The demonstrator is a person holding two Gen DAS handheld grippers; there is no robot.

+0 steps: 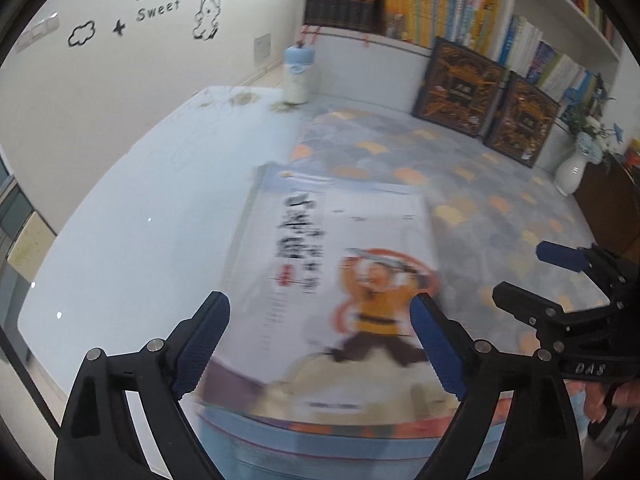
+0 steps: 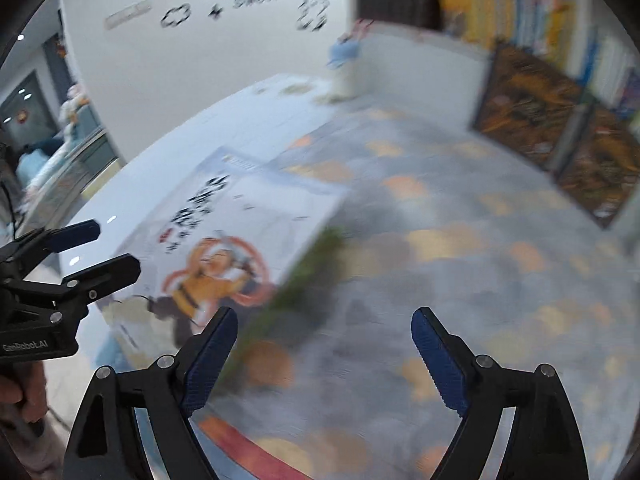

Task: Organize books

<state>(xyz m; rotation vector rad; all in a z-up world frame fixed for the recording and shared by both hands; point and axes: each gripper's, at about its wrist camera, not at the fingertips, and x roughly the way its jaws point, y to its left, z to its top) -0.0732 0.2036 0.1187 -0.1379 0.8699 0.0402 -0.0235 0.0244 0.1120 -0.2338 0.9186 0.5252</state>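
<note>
A white book (image 1: 340,240) with a cartoon figure in orange on its cover lies flat on top of another light-blue book (image 1: 280,440). My left gripper (image 1: 320,300) hovers open over the near end of the cover, with nothing pinched between its blue pads. In the right wrist view, which is blurred, the same book (image 2: 224,232) lies to the left. My right gripper (image 2: 324,314) stands open there over the patterned cloth (image 2: 460,260), its left finger beside the book's right edge. Each gripper shows in the other's view: the right gripper (image 1: 524,272) and the left gripper (image 2: 114,246), both open.
Two dark ornate book boxes (image 1: 460,84) (image 1: 520,124) lean against a white bookshelf (image 1: 440,4) full of upright books. A white vase (image 1: 572,172) with flowers stands at the right. A blue and white bottle (image 1: 298,76) stands at the table's far end. The white table (image 1: 140,200) ends at the left.
</note>
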